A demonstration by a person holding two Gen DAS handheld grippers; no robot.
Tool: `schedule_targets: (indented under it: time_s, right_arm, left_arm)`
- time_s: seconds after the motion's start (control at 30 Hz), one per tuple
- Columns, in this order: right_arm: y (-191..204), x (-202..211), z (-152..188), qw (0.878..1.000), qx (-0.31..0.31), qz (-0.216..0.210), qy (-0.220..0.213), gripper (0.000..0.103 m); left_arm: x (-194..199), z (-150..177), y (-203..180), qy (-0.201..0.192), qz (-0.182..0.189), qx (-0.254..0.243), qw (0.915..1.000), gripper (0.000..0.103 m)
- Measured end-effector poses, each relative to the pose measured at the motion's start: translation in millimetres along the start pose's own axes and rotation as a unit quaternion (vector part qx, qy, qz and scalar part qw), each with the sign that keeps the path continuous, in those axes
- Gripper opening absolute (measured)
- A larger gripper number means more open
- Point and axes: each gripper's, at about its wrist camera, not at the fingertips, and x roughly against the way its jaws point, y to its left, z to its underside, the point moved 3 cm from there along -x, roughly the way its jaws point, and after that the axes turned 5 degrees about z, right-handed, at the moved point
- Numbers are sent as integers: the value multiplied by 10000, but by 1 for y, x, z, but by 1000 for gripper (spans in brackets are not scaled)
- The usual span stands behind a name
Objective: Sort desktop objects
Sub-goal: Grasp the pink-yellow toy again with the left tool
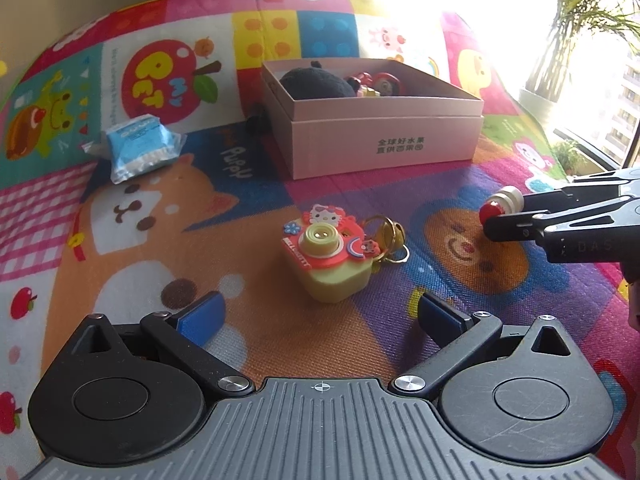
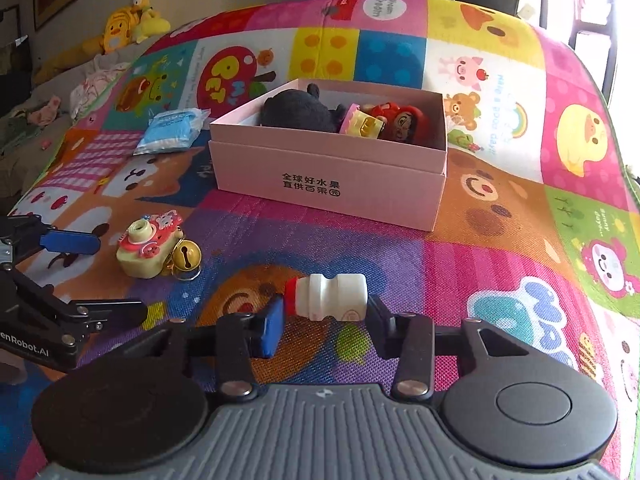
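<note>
A small white bottle [image 2: 332, 295] with a red cap lies sideways between the fingers of my right gripper [image 2: 326, 316], cap against the blue pad and base against the other finger, just above the mat. The left wrist view shows that bottle [image 1: 507, 200] in the right gripper [image 1: 505, 211] at the right edge. My left gripper [image 1: 320, 314] stands open and empty, low over the mat. Just ahead of it sits a yellow and red toy camera [image 1: 326, 256] with a gold bell on a key ring. The pink box [image 2: 328, 184] behind holds a black plush, a red doll and a yellow toy.
A blue packet in clear wrap [image 1: 140, 144] lies on the colourful play mat [image 1: 168, 240], left of the pink box [image 1: 384, 136]. In the right wrist view the left gripper [image 2: 100, 276] is at the left, beside the toy camera [image 2: 150, 246]. Yellow plush toys [image 2: 128, 24] lie beyond the mat.
</note>
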Motion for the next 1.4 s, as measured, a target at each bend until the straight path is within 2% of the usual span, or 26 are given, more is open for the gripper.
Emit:
schedule_targets:
  time_s: [0.1, 0.2, 0.27, 0.37, 0.47, 0.67, 0.73, 0.83, 0.93, 1.0, 1.03, 1.2, 1.33, 1.4]
  right_arm:
    - [-1, -1, 3, 10000, -52, 5, -60, 43]
    - [5, -1, 5, 9998, 71, 104, -137, 44]
    - [5, -2, 5, 9998, 67, 81, -142, 44]
    - [1, -2, 5, 9998, -45, -101, -143, 51]
    - [0, -2, 5, 9997, -100, -160, -150, 53]
    - [-1, -3, 4, 9995, -143, -235, -143, 58]
    - [1, -3, 4, 9996, -101, -236, -136, 60]
    - [2, -3, 4, 9996, -93, -237, -135, 62]
    - [0, -3, 5, 9995, -144, -224, -141, 64]
    - [-1, -3, 5, 9995, -167, -214, -146, 65]
    - [-2, -3, 5, 9995, -175, -211, -147, 65]
    - [-1, -3, 5, 9996, -153, -162, -148, 65]
    - [2, -3, 6, 9998, -91, -80, -141, 65]
    - [3, -3, 6, 9999, -66, -37, -138, 64]
  left_arm:
    - [-2, -7, 1, -27, 413, -289, 9987, 103]
    - [-11, -18, 3, -150, 417, -577, 9973, 103]
    - [-20, -27, 8, -148, 470, -552, 9973, 103]
    - [-30, -35, 13, -113, 886, -409, 9952, 103]
    - [-31, -33, 7, -115, 1269, -489, 9906, 103]
    - [-12, -14, -9, -53, 1739, -563, 9831, 103]
    - [-4, -9, -13, -182, 1598, -597, 9852, 103]
    - [-1, -9, -14, -356, 1047, -646, 9918, 103]
    - [-5, -13, -11, -303, 868, -618, 9938, 103]
    - [-10, -13, -11, -177, 863, -624, 9942, 93]
    - [-13, -12, -11, -94, 845, -626, 9944, 81]
    - [-13, -12, -14, -101, 732, -593, 9955, 77]
    - [-9, -12, -21, -92, 618, -535, 9966, 63]
    - [-5, -11, -23, -90, 645, -433, 9969, 62]
